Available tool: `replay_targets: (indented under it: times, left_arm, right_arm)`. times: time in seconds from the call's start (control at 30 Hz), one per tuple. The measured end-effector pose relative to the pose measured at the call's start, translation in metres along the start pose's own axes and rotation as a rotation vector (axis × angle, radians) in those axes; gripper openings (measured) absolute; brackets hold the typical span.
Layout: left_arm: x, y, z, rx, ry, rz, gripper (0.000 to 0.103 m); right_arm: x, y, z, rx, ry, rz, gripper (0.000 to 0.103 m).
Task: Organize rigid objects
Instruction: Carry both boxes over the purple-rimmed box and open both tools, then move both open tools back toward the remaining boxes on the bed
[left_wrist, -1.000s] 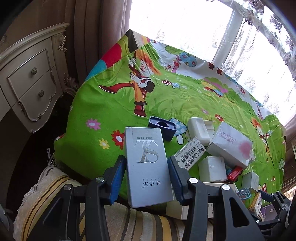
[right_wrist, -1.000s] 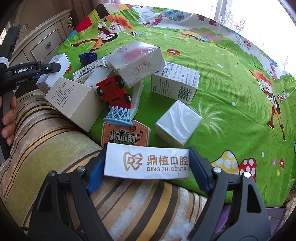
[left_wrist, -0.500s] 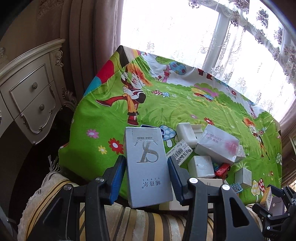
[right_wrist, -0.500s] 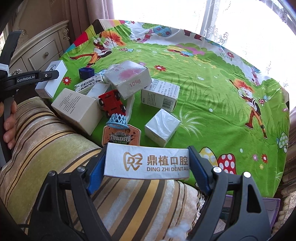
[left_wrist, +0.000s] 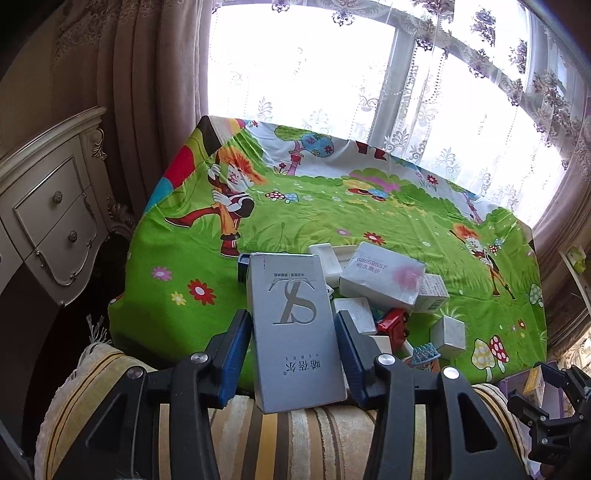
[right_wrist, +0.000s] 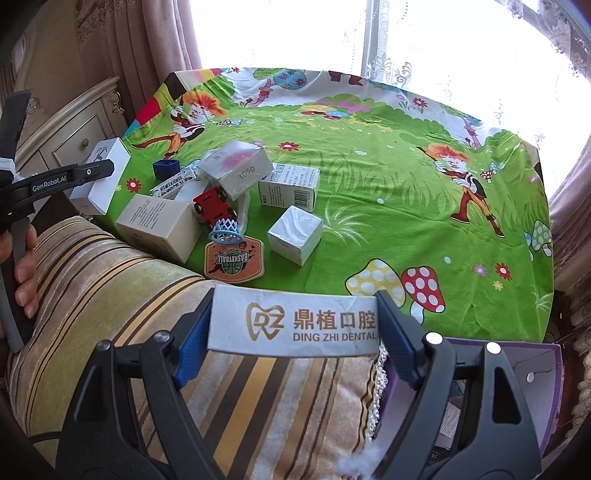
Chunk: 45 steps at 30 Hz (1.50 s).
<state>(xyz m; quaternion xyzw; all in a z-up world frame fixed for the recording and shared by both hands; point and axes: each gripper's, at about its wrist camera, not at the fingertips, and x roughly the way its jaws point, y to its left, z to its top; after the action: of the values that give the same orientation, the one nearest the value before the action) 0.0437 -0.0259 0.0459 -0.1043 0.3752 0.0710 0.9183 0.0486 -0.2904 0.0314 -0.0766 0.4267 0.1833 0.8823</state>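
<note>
Left fingers (left_wrist: 236, 354) clamp grey box (left_wrist: 295, 328); right fingers (right_wrist: 192, 347) clamp dental box (right_wrist: 295, 321).

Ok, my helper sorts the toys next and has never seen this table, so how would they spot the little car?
Start at the green cartoon tablecloth and go to the heap of pale boxes at its near left corner. The red toy car sits in that heap, just behind the blue mini basketball hoop on its orange backboard. It is the only red, wheeled thing among the boxes.
</note>
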Motion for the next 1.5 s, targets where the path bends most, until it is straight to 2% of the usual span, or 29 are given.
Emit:
replay_targets:
  times: [0.1, 0.4, 1.0, 1.33, 1.47, 1.5]
  left_arm:
    - [-0.004, -0.017, -0.004, 0.036, 0.011, -0.033, 0.048]
    - [-0.023, -0.07, -0.022, 0.126, 0.053, -0.239, 0.048]
    - [-0.046, -0.201, -0.075, 0.364, 0.218, -0.587, 0.048]
    - [-0.063, -0.26, -0.106, 0.498, 0.271, -0.722, 0.049]
    - [-0.068, -0.268, -0.11, 0.539, 0.256, -0.728, 0.076]
    - [-0.07, -0.267, -0.11, 0.541, 0.245, -0.728, 0.078]
  right_arm:
    - [-0.009, -0.005, -0.006, 0.023, -0.008, -0.01, 0.083]
    - [-0.039, -0.037, -0.03, 0.127, -0.02, -0.069, 0.083]
    - [-0.102, -0.136, -0.092, 0.371, -0.053, -0.296, 0.083]
    - [-0.123, -0.173, -0.123, 0.486, -0.059, -0.373, 0.084]
    - [-0.127, -0.18, -0.128, 0.512, -0.056, -0.396, 0.085]
    - [-0.127, -0.181, -0.128, 0.515, -0.056, -0.401, 0.086]
